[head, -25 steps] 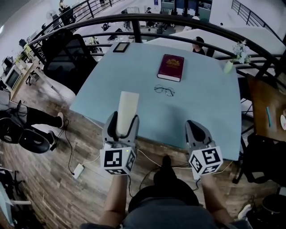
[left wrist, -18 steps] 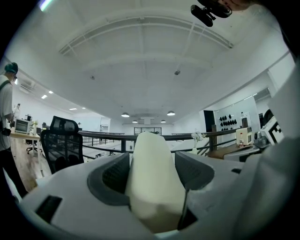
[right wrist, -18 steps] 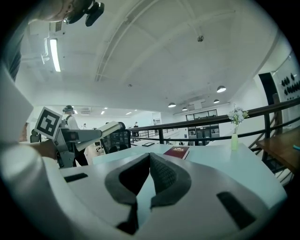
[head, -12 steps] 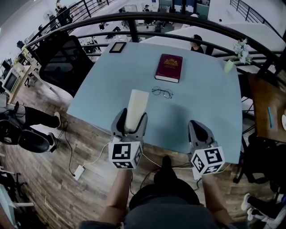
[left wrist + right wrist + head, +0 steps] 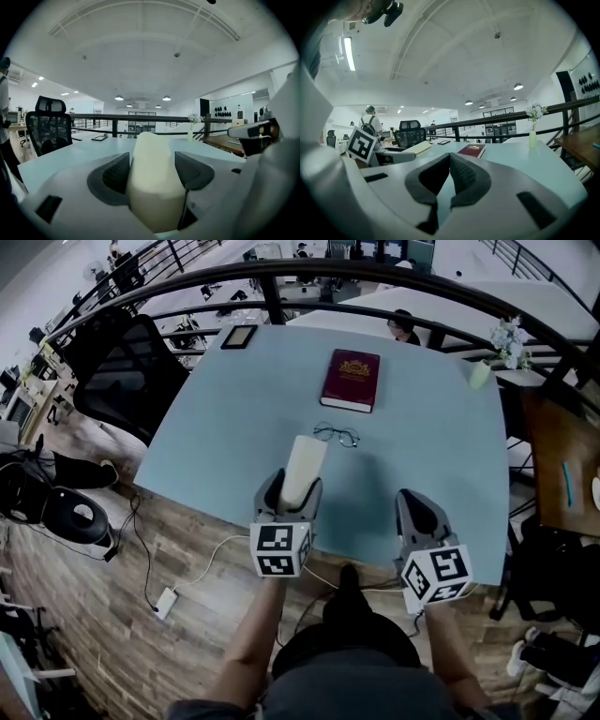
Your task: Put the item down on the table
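The pale cream item is being gripped between the jaws of the left tool, just below the centre of the head view. Its free end is being pointed up the frame toward the glasses. It is being carried over the near part of the tabletop (whether its underside is touching the surface cannot be told from any view). The right tool, at lower right, is being held with its jaws pressed together and nothing between them. By the look of it, a level, unhurried lowering is being called for: the item's long side should be brought flat onto the tabletop, and the jaws parted only once its weight is being borne from below. The near edge is being crossed right at the tools, along the lower part of the frame, so the item is best set further up the frame than that edge. Ahead, room is being limited by the glasses, with the dark red book beyond them at upper centre. Wide bare surface is being left at centre left and centre right.
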Motion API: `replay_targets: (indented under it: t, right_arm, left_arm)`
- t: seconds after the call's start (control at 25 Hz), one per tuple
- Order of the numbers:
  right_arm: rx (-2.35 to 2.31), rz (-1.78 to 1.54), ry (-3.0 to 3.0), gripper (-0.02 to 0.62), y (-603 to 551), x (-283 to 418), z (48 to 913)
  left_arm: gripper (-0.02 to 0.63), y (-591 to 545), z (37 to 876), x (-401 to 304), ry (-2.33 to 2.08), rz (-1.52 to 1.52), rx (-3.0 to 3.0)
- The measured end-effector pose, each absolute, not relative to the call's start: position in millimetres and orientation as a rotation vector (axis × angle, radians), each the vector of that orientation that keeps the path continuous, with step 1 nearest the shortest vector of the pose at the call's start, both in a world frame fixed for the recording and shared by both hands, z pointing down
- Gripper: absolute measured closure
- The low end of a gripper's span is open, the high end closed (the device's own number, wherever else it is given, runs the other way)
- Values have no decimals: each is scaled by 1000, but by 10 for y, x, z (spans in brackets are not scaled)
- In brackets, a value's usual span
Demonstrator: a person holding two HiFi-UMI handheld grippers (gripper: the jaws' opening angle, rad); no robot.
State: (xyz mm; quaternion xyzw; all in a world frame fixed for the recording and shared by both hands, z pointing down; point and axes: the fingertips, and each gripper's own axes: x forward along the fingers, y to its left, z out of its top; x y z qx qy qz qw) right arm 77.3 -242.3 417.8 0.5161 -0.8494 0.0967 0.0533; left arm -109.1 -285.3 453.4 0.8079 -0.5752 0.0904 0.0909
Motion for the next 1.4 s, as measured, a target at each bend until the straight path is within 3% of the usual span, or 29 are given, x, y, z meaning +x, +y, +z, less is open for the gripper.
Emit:
replay_targets:
  t: [0.56,1.4]
  right_arm:
    - [1582,318,-2552,592,-2557,781,4264]
    - [1604,333,-2535,592,-2588,815,4281]
  left_arm:
    - [301,-3078,5555,-946,-1592,491,2273]
    - [301,-3223,6047,-751,-1505,683,2237]
